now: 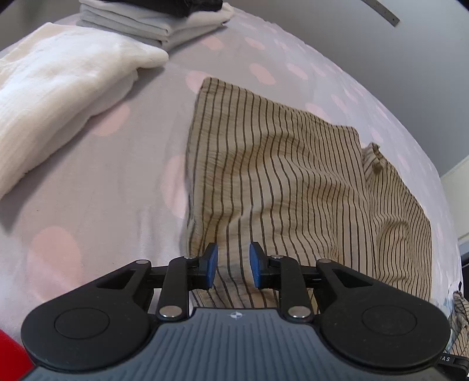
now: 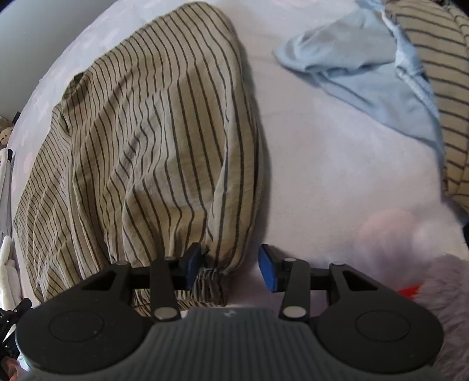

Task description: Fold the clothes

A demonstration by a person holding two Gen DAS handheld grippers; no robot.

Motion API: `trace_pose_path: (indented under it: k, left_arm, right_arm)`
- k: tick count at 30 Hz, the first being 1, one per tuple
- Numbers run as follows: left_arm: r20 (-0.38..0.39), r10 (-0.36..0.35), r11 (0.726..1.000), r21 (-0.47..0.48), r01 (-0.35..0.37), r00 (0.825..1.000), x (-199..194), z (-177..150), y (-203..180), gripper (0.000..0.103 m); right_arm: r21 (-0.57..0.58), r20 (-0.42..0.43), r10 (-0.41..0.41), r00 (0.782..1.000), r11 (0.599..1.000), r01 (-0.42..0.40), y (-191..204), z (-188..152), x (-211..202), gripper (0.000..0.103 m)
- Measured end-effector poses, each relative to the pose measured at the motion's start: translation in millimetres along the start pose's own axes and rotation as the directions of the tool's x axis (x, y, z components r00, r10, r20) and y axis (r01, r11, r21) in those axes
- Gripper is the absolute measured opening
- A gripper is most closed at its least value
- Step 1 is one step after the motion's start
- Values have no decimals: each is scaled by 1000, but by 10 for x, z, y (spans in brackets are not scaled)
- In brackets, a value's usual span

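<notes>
A beige garment with dark thin stripes (image 1: 287, 181) lies partly folded on a grey bedspread with pink dots (image 1: 102, 187). My left gripper (image 1: 233, 265) is open, its blue pads just above the garment's near edge, with striped cloth showing between them. In the right wrist view the same striped garment (image 2: 152, 140) lies in a rumpled heap. My right gripper (image 2: 230, 265) is open over its gathered cuff (image 2: 209, 285), the left pad against the cloth, the right pad over bare bedspread.
A folded white fluffy towel (image 1: 55, 96) lies at the left. A stack of folded pale and dark clothes (image 1: 158, 20) sits at the far edge. A crumpled light blue garment (image 2: 366, 67) and another striped piece (image 2: 439, 73) lie at the right.
</notes>
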State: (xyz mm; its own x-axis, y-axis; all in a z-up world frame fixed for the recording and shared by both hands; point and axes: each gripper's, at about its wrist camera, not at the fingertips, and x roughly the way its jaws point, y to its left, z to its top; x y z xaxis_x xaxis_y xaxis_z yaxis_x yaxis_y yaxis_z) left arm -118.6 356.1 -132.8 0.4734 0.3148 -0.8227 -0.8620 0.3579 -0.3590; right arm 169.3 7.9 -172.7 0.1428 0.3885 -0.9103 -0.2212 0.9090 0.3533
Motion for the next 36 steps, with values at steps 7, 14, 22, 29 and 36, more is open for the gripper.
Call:
trace_pose_path:
  k: [7, 14, 22, 29, 36]
  left_arm:
    - [-45, 7, 999, 36, -6, 999, 76, -17, -66, 26]
    - [-52, -6, 999, 46, 9, 999, 26, -60, -63, 26]
    - [-60, -39, 999, 6, 39, 997, 9, -26, -7, 26]
    - [-75, -68, 997, -52, 65, 995, 13, 20, 90, 26]
    - [-65, -97, 991, -94, 91, 993, -37, 65, 181, 26]
  right_arm:
    - [-22, 70, 23, 997, 1000, -22, 70, -46, -63, 6]
    - [-207, 154, 49, 987, 978, -16, 579, -106, -248, 5]
    - [-479, 147, 136, 980, 877, -50, 1374, -265, -388, 4]
    - [-635, -6, 207, 978, 755, -164, 1983, -683, -398, 4]
    - [-731, -172, 189, 967, 633, -254, 2435, -1227, -242, 4]
